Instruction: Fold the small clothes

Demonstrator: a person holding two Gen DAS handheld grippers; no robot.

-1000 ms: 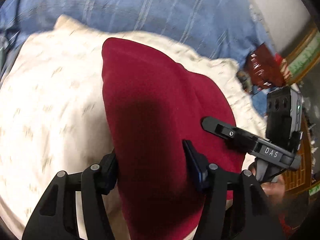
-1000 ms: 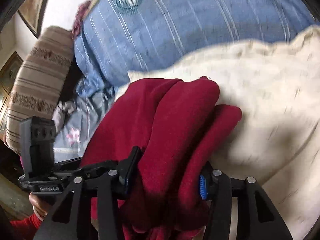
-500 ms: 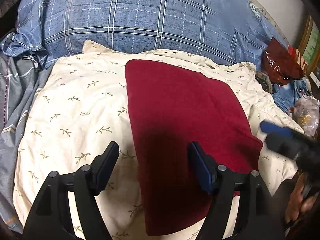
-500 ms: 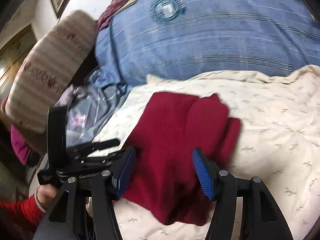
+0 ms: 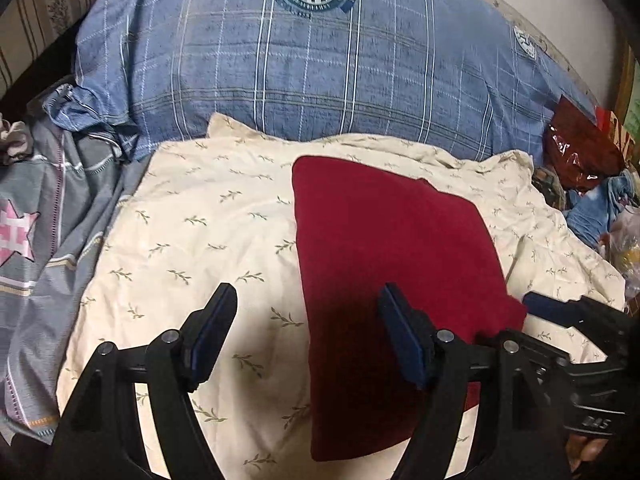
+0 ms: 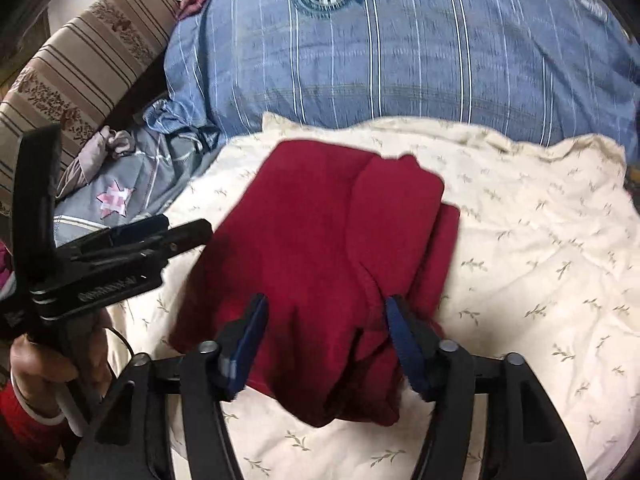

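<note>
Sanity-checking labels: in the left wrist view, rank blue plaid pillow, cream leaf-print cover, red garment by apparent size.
1. blue plaid pillow
2. cream leaf-print cover, close behind; fisheye and nearness blur that call
3. red garment, clearly smallest

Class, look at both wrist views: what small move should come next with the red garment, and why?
Probably close the right claw on the bunched near end of the red garment and pull it flat. The right wrist view shows loose, uneven layers there, while both claws are open, and the left claw hovers over its left edge and the cream pillow.
</note>
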